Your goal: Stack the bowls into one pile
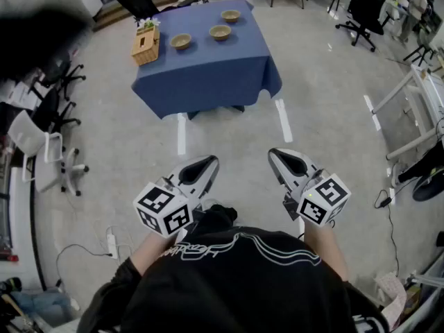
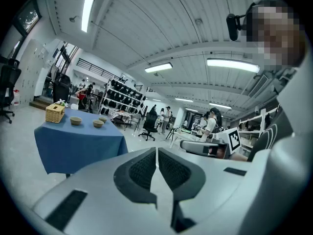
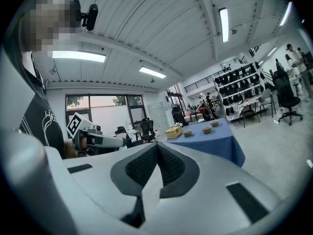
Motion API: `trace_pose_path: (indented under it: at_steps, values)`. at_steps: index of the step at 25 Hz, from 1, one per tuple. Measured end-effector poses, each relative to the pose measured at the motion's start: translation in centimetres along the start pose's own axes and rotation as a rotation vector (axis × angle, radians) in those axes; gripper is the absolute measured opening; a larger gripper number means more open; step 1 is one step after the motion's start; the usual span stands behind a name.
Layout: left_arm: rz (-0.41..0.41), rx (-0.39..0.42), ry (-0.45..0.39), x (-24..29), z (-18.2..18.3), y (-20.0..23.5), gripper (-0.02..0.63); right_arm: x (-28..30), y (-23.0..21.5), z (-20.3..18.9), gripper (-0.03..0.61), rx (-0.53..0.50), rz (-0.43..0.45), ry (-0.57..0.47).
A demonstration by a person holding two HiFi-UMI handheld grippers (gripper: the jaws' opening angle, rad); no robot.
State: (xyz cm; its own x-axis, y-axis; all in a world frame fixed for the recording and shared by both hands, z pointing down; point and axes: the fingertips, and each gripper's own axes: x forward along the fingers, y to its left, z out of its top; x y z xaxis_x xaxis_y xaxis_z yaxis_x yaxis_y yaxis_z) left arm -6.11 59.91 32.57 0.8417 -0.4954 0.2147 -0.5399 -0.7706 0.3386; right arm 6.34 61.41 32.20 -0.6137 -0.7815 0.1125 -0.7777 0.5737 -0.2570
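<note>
Left gripper (image 1: 208,162) clenched, empty, held low near the waist, likely a walking carry. Three bowls (image 1: 220,32) sit apart on the table (image 1: 208,82), well ahead, unstacked. Right gripper (image 1: 275,155) also clamped on nothing.

The scene is viewed by the head camera from above the person's chest, steeply downward and forward. The left gripper (image 1: 210,159) and right gripper (image 1: 272,153) are seen close below, and the blue-clothed table (image 1: 208,82) lies well ahead across the floor. Each gripper view is taken from just behind its own jaws, facing nearly level, so that the jaws fill the lower frame. The distant table, the three bowls (image 1: 220,32) and the wicker box (image 1: 146,46) are shared by all three views. They are placed at left in the left gripper view and right of centre in the right gripper view. Each gripper is also caught in the other's view.
</note>
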Motion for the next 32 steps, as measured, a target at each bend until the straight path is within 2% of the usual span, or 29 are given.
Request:
trace_pose_path:
  at_steps: [4, 7, 14, 15, 17, 21, 26, 32]
  values:
    - [-0.001, 0.023, -0.002, -0.7, 0.8, -0.2, 0.034, 0.1, 0.7, 1.3, 0.026, -0.052, 0.010, -0.013]
    - [0.003, 0.036, -0.010, -1.0, 1.3, -0.3, 0.034, 0.0, 0.8, 1.4, 0.026, -0.054, 0.015, -0.010]
    - [-0.002, 0.070, -0.024, -1.7, 3.3, -0.8, 0.034, -0.6, 0.8, 3.5, 0.037, -0.091, -0.017, -0.045]
    - [-0.003, 0.075, -0.027, -1.7, 3.7, -0.8, 0.034, -0.6, 1.0, 3.8, 0.080, -0.110, -0.014, -0.041]
    - [-0.008, 0.087, -0.029, -1.6, 4.3, -1.0, 0.034, -0.7, 1.1, 4.1, 0.209, -0.163, -0.023, -0.027]
    - [-0.029, 0.100, -0.038, -1.1, 4.7, -1.0, 0.034, -0.8, 1.0, 4.4, 0.313, -0.229, -0.041, -0.014]
    - [-0.036, 0.095, -0.049, 0.0, 5.2, 0.9, 0.034, 0.5, -0.5, 4.5, 0.356, -0.260, -0.084, 0.008]
    - [-0.040, 0.076, -0.060, 2.0, 6.3, 5.7, 0.034, 4.2, -4.3, 5.9, 0.360, -0.275, -0.134, 0.021]
